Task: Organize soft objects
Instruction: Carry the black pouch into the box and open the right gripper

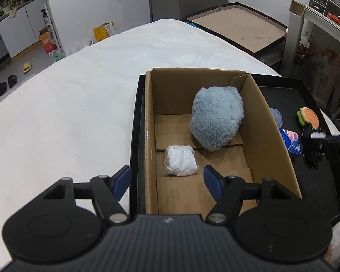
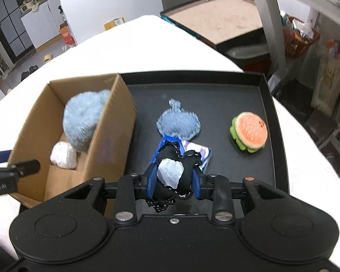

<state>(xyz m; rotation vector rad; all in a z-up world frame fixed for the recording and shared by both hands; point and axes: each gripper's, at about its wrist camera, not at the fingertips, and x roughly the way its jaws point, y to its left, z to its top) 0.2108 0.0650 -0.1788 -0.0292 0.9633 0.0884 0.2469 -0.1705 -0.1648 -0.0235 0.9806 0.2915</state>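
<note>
**Right wrist view: black toy clamped over tray**

Right gripper has its 2 blue fingers closed on a black stitched plush with a white patch. Beyond it on the black tray: a blue printed pouch, a flat blue fuzzy piece, a burger plush. Cardboard box at left holds a fluffy blue plush and a white bundle.

We are noting both grippers, left gripper and right gripper, showing matte black ribbed housings, round side discs, silver pivot screws, and blue fingers.
</note>
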